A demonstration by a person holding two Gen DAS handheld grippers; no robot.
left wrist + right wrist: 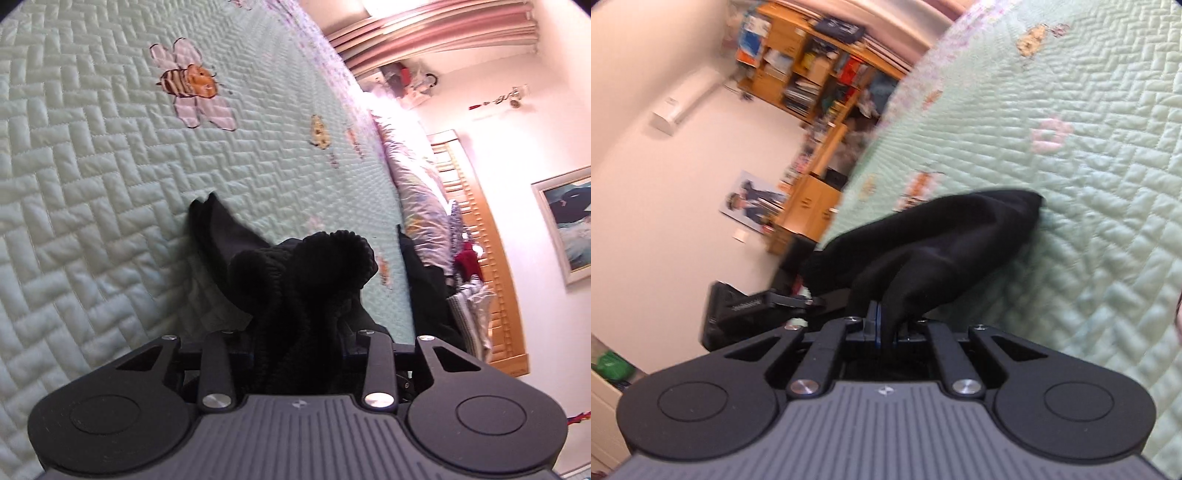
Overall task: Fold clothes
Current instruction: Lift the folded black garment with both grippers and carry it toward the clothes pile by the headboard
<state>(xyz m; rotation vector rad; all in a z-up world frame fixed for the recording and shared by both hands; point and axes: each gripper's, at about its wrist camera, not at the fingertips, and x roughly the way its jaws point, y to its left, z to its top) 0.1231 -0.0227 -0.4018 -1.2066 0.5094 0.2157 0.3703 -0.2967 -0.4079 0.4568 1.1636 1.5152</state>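
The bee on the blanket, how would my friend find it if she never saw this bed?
Start with the big pale green quilted bedspread that covers the bed. Up its middle, beyond the black garment held in the jaws, sits a stitched bee. It has an orange face, brown stripes and big pale wings, and it is far larger than the small yellowish patches nearby.

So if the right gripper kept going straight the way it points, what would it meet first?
The black garment pinched in the right gripper is already bunched ahead; beyond that, probably the green quilt, though depth is unclear.
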